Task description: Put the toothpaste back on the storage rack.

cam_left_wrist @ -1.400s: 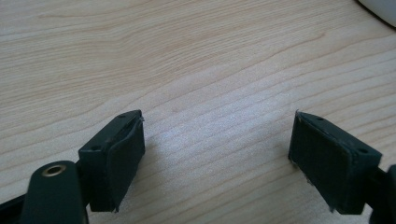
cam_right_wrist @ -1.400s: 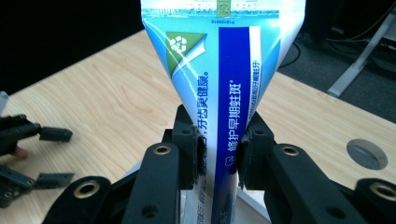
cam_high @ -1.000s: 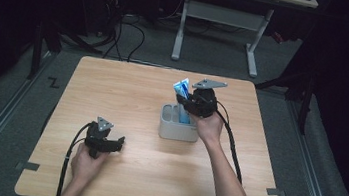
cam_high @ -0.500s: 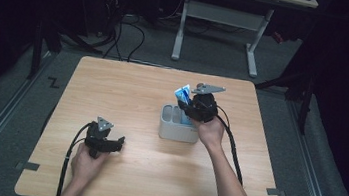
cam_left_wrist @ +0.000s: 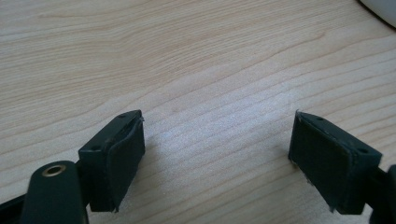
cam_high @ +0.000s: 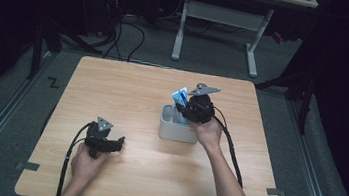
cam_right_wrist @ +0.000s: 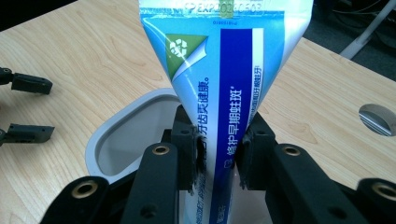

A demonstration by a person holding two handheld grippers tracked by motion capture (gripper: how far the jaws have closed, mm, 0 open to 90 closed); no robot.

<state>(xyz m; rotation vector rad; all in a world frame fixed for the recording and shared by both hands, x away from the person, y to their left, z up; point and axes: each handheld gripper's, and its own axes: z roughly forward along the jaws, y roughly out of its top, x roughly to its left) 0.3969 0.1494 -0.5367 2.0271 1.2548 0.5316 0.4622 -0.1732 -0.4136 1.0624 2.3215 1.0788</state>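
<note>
Dark floor and cables surround our wooden table [cam_high: 128,87]. We clamp a blue-and-white toothpaste tube [cam_right_wrist: 224,93] between the pads of our right gripper [cam_right_wrist: 217,149], holding it upright over the grey holder [cam_high: 174,128] near the table's middle. Our left gripper [cam_left_wrist: 217,156] rests on the bare wood near the front edge, jaws spread wide with nothing between them.

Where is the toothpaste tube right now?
In the right gripper view the toothpaste tube is clamped upright in the right gripper, just above the grey cup; in the high view it is right of the table's middle.
</note>
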